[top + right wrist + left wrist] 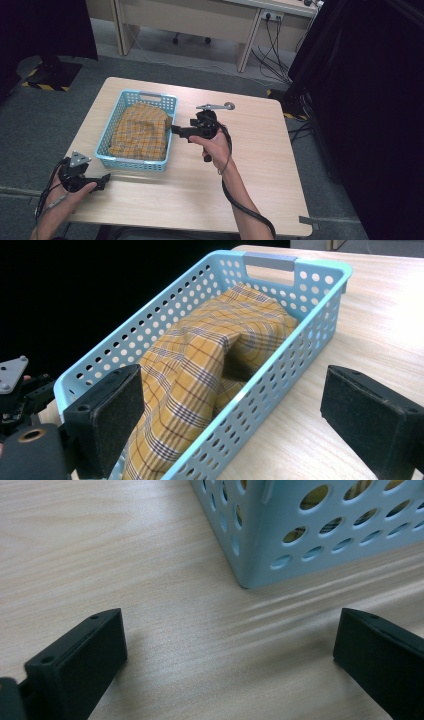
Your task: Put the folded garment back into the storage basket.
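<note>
A light blue perforated basket (169, 125) stands on the left half of the wooden table (260, 165), with a yellow plaid cloth (141, 131) bunched inside it. My right gripper (175, 129) hovers at the basket's right rim, open and holding nothing. In the right gripper view its jaws (232, 375) straddle the basket's long wall (280, 365), and the cloth (210, 355) lies just beyond. My left gripper (106, 178) rests low near the table's front left, open, pointing at the basket's near corner (260, 540). Bare wood lies between its fingertips (228, 617).
The basket's grey handle (269, 261) is at its far end. A desk (200, 20) with hanging cables (272, 45) stands behind the table, and a black curtain (370, 100) lines the right side. The left gripper (15, 390) appears beyond the basket in the right gripper view.
</note>
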Action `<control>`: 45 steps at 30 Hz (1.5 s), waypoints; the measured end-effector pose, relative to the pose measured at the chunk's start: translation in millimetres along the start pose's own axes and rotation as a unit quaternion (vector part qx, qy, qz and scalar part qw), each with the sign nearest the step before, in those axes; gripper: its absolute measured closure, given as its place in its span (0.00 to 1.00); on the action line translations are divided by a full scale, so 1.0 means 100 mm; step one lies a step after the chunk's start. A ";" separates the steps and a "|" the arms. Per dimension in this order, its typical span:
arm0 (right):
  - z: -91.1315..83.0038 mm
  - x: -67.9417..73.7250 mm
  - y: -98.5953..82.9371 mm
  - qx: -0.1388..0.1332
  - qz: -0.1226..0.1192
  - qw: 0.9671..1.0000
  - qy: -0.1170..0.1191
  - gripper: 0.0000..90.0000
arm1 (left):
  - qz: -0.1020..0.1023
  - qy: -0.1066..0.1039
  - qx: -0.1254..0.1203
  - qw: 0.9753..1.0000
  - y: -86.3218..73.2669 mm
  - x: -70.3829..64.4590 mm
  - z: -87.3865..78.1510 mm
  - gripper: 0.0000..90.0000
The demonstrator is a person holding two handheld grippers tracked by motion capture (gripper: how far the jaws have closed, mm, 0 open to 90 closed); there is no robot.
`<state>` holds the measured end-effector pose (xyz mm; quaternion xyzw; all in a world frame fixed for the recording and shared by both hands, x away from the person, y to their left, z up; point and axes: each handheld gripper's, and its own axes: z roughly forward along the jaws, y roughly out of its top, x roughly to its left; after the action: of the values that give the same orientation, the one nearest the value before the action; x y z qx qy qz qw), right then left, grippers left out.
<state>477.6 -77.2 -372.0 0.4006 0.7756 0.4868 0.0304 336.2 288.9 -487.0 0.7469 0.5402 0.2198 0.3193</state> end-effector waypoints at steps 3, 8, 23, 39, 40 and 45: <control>-0.02 -0.01 -0.02 -0.001 -0.002 1.000 -0.003 0.12 | 0.000 0.000 0.000 1.000 0.00 0.00 0.00 0.00; -0.04 -0.04 -0.06 -0.002 -0.001 1.000 -0.003 0.12 | 0.000 0.000 0.000 1.000 0.00 0.00 0.00 0.00; -0.17 -0.10 -0.19 -0.011 -0.002 1.000 -0.003 0.12 | -0.001 0.001 -0.001 1.000 0.00 0.00 0.00 0.00; -0.23 -0.28 -0.44 -0.006 0.009 1.000 -0.008 0.13 | -0.001 0.002 0.000 1.000 0.00 0.00 0.00 0.00; -0.24 -0.29 -0.46 -0.006 0.009 1.000 -0.008 0.13 | -0.001 0.002 0.000 1.000 0.00 0.00 0.00 0.00; -0.30 -0.32 -0.52 -0.007 0.009 1.000 -0.008 0.13 | -0.001 0.003 0.000 1.000 0.00 0.00 0.00 0.00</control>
<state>455.4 -130.7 -408.2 0.4112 0.7682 0.4893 0.0352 336.2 289.2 -487.0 0.7459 0.5417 0.2215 0.3182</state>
